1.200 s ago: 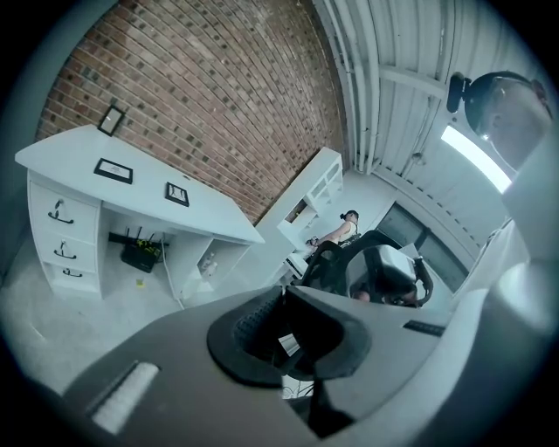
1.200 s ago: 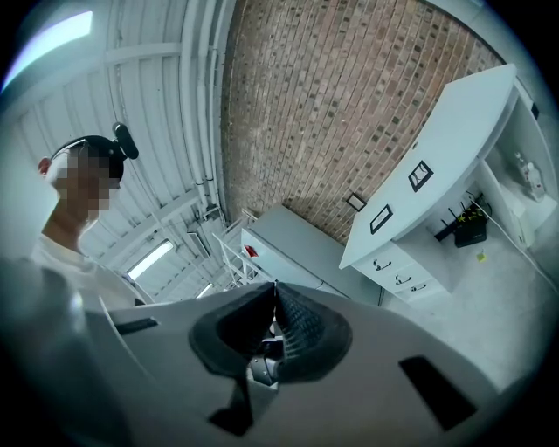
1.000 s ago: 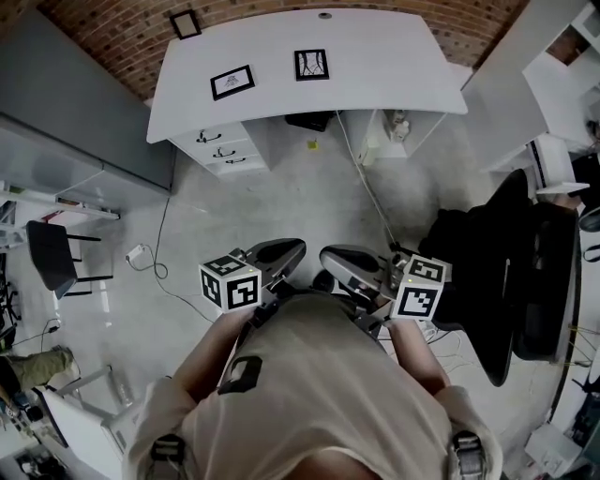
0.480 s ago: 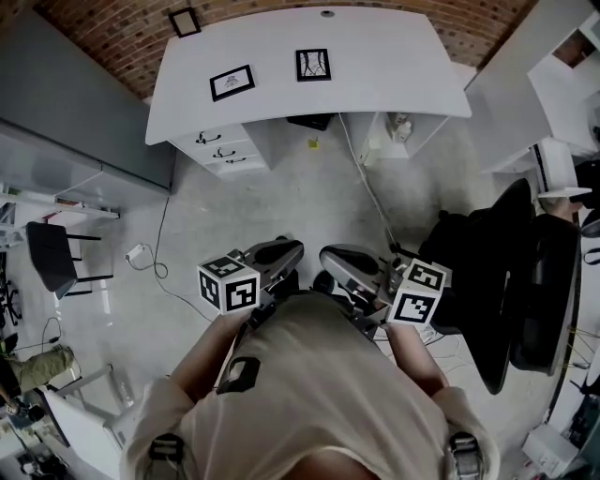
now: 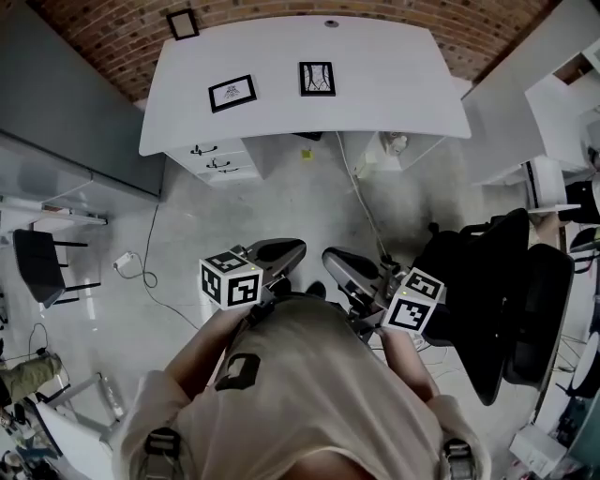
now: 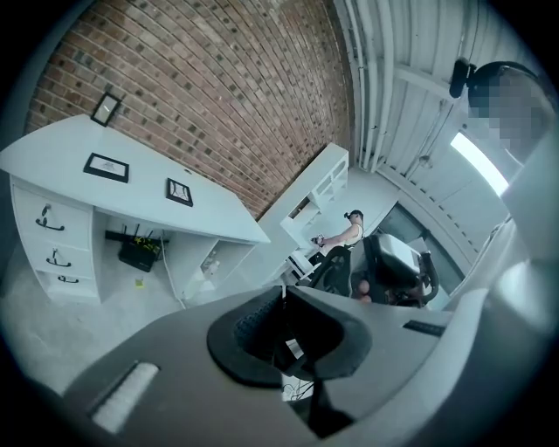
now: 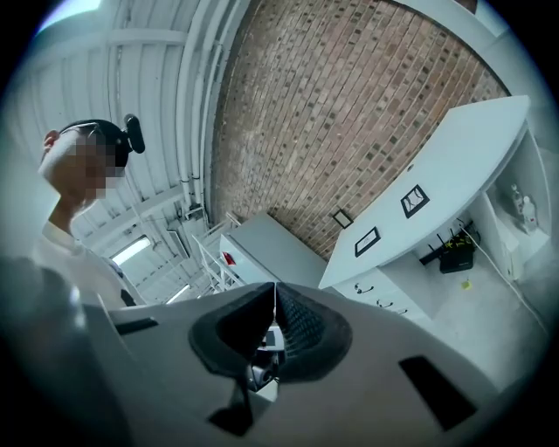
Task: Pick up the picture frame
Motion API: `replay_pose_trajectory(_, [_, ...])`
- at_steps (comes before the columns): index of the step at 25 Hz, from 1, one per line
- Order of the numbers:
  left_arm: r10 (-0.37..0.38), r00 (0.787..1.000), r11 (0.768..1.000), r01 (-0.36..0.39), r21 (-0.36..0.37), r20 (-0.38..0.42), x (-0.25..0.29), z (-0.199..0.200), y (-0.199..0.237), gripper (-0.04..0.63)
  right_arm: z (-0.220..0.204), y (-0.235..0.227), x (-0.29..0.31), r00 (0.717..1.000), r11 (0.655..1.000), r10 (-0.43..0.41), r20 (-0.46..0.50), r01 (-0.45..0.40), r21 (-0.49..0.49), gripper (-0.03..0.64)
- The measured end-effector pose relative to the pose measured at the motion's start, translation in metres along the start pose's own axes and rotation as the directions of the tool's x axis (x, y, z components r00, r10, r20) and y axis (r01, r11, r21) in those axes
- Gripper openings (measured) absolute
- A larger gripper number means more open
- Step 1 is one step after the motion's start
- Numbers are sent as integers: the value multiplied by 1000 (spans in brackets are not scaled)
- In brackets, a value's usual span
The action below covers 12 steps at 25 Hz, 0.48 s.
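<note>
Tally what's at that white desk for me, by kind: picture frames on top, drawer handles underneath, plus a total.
Picture frames: 3
Drawer handles: 3
Total: 6

Both claws [image 5: 281, 251] [image 5: 345, 262] closed, empty

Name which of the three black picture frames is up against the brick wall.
The black picture frame at the white desk's far left corner; the other two lie flat on its top.
</note>
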State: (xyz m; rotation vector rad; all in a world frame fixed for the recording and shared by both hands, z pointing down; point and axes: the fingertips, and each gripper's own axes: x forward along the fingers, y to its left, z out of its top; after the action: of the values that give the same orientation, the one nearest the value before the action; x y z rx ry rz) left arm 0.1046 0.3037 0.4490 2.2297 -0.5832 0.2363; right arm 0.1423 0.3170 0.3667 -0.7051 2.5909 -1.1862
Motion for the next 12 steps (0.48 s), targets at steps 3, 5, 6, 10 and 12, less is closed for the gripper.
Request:
replay_pose_trajectory(3, [-12, 1000, 1000, 12, -6, 15, -4, 18, 15, 12, 9, -6, 19, 1000, 1000, -19, -7, 19, -6, 6])
replay_pose_trajectory(5, [-21, 1000, 1000, 21, -10, 24, -8, 28, 25, 12, 15, -10, 30, 999, 999, -44, -9, 44, -15, 6])
replay_pose_trajectory(6, [-26, 999, 1000, 26, -11, 26, -10, 33, 29, 14, 18, -12, 37, 998, 998, -57, -11, 57, -23, 6])
replay_pose_trajectory(10, [-49, 998, 999, 50, -11, 32, -16, 52, 46, 12, 29, -16, 61, 995, 995, -94, -16, 93, -48, 6])
replay_pose_trajectory(12, [-63, 997, 998, 64, -15, 33, -18, 60, 53, 12, 33, -19, 70, 994, 993, -111, -15, 110, -44, 6])
